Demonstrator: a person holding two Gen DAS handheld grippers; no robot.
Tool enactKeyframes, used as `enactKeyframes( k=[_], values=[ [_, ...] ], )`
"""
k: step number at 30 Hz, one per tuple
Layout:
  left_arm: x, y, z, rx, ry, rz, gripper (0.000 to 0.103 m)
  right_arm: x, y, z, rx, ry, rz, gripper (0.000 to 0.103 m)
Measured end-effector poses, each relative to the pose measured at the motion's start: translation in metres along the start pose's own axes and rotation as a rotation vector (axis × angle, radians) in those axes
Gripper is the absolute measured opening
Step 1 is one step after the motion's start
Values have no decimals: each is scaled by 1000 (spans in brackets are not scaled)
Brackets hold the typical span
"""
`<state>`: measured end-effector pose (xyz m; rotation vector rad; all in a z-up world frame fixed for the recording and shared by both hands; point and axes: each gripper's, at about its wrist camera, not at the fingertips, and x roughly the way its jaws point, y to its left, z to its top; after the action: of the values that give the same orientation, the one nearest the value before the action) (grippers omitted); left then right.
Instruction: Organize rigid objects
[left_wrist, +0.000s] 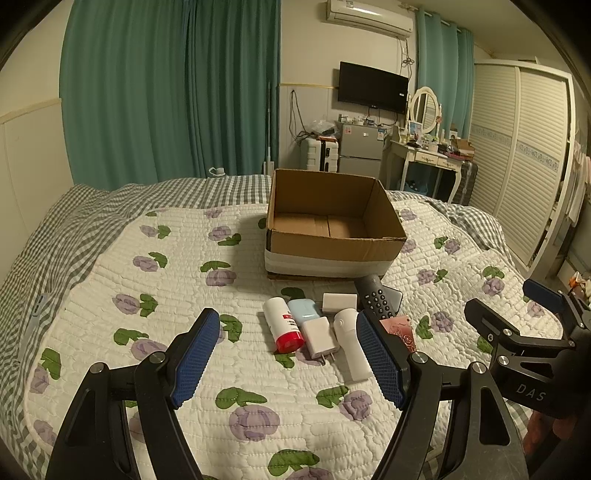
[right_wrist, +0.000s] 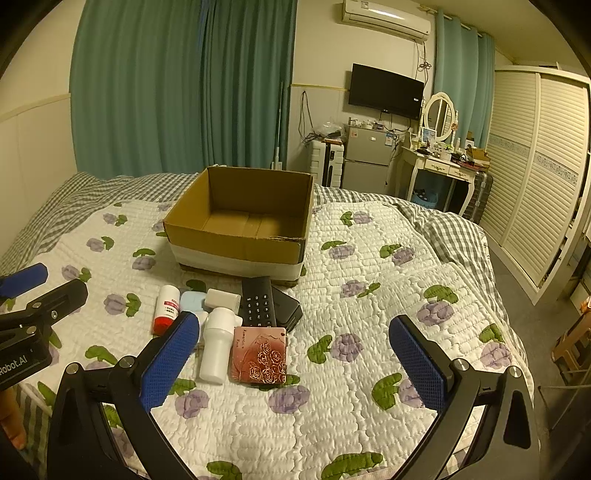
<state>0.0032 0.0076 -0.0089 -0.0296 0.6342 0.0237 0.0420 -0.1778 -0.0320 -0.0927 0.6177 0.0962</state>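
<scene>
An open, empty cardboard box (left_wrist: 334, 229) (right_wrist: 240, 236) stands on the bed. In front of it lie a white bottle with a red cap (left_wrist: 282, 325) (right_wrist: 167, 308), a light blue case (left_wrist: 303, 309), a white charger with prongs (left_wrist: 319, 338), a white adapter (left_wrist: 339, 302) (right_wrist: 221, 298), a white bottle (left_wrist: 352, 343) (right_wrist: 216, 345), a black remote (left_wrist: 375, 297) (right_wrist: 258, 301) on a black case (right_wrist: 290, 310), and a pink rose-printed card (right_wrist: 260, 354). My left gripper (left_wrist: 286, 332) is open above them. My right gripper (right_wrist: 295, 336) is open, to their right.
The bed carries a white floral quilt (right_wrist: 369, 295) over a grey checked sheet (left_wrist: 74, 229). Teal curtains, a wall television, a small fridge, a dressing table and a white wardrobe (right_wrist: 535, 166) stand beyond the bed. The bed's right edge drops to the floor.
</scene>
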Motion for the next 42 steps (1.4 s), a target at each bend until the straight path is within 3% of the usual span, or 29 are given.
enactKeyframes(
  k=[42],
  values=[
    [0, -2, -1, 2, 0, 2, 79, 2, 4, -2, -17, 10, 15, 103]
  ],
)
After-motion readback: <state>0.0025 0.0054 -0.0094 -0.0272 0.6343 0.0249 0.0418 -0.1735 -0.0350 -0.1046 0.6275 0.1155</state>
